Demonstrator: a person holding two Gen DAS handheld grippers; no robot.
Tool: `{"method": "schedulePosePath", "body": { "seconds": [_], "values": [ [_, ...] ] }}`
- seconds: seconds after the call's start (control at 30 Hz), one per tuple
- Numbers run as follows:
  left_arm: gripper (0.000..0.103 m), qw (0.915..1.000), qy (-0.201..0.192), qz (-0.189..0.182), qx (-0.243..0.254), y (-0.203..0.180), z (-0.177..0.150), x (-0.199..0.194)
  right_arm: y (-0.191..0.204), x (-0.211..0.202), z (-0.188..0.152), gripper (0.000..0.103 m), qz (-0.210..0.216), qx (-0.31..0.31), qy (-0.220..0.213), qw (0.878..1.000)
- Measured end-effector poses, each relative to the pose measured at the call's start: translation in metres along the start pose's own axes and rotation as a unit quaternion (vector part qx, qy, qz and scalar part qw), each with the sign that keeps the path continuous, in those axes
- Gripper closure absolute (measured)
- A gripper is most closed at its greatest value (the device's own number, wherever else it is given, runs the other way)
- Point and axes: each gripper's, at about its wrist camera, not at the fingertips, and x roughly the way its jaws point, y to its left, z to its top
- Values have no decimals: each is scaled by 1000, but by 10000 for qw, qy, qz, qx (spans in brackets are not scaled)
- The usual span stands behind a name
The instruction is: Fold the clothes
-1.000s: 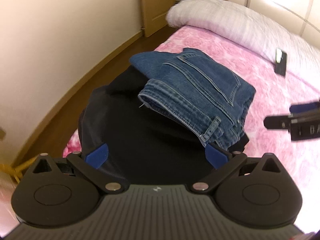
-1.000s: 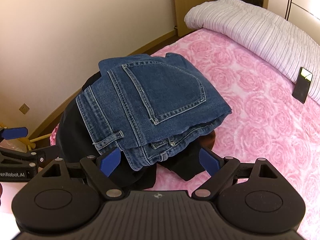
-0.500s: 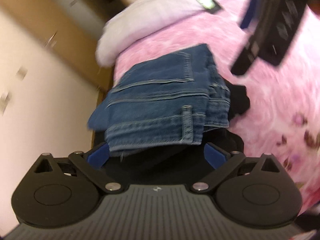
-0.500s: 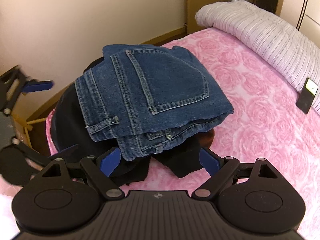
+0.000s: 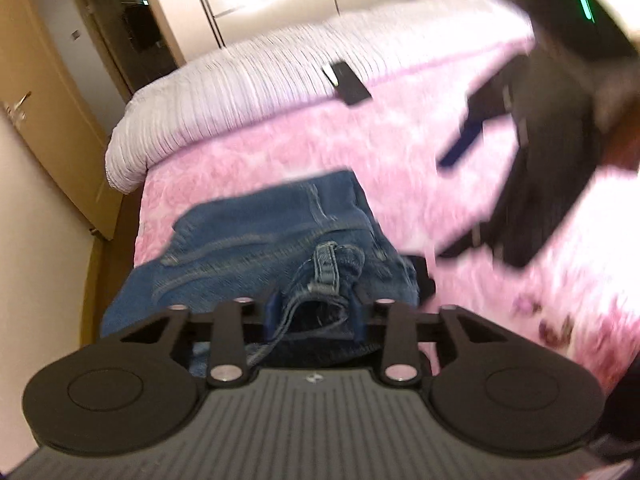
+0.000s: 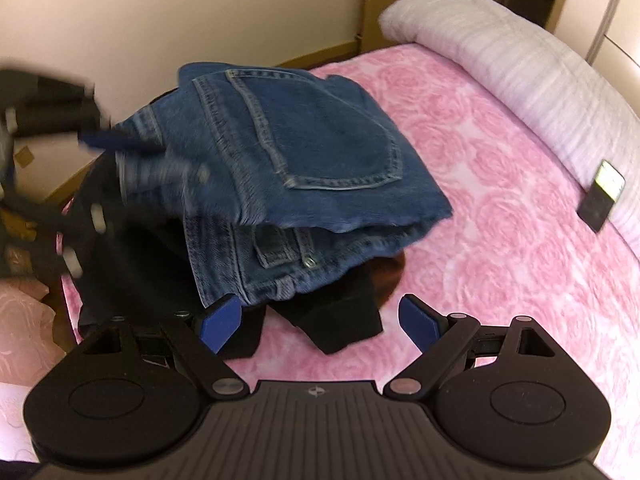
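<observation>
**Left pinch on jeans waistband, right not yet engaged**

Pink rose-print bedspread point(image 6: 500, 240) carries everything; a ribbed white pillow point(image 6: 520, 64) runs along the head edge, with a phone point(image 6: 602, 194) lying against it. Wall and a wooden door sit beyond the far side of the bed.

Folded jeans point(image 6: 312, 152) sit near the bed's foot corner on the wall side, stacked on a black garment point(image 6: 336, 320) that pokes out underneath toward the right gripper. Back pocket faces up, folded layers face this way.

Left gripper point(image 5: 316, 312): jaws have just been closing, and a bunched bit of waistband with a belt loop point(image 5: 328, 268) sits between the blue pads. Reads as a clench on the denim, though the frame is motion-blurred, so grip depth is unclear.

Right gripper point(image 6: 320, 320): fingers spread wide, nothing between them, hovering just short of the black garment's near edge and the jeans' lower layers.

How I'd run this step:
- Check the left pinch has all the denim layers, not just the belt loop; a loop-only hold will let the bundle unfold on lift.
- Bring the right in low at the near folded edge, pads straddling jeans only, clear of the black fabric.
- Move both together and level, so the fold stays stacked.
</observation>
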Motion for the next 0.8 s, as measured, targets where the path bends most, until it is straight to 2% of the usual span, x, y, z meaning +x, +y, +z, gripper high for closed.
{"method": "schedulePosePath", "body": {
  "seconds": [0.3,0.5,0.57,0.6,0.7,0.73,0.8],
  "values": [
    [85,9983,-311,356,-334,62,37,3,41,39,2,15,171,-809,-293,9961],
    [85,9984,-226,435,-264,70,34,24,62,68,-12,15,54,-1301,-344,9909],
    [85,9986,-206,439,-191,68,33,27,66,75,-17,19,-30,-1433,-347,9891],
    [85,9988,-199,423,-138,68,34,29,67,77,-19,23,-37,-1445,-319,9890],
    [85,9991,-248,357,-26,66,35,26,59,67,-15,27,32,-1196,-270,9925],
    [85,9991,-266,331,14,67,36,25,55,61,-14,25,58,-1100,-299,9935],
    [85,9991,-293,275,114,67,36,23,46,40,-11,17,32,-963,-636,9933]
  ]
}}
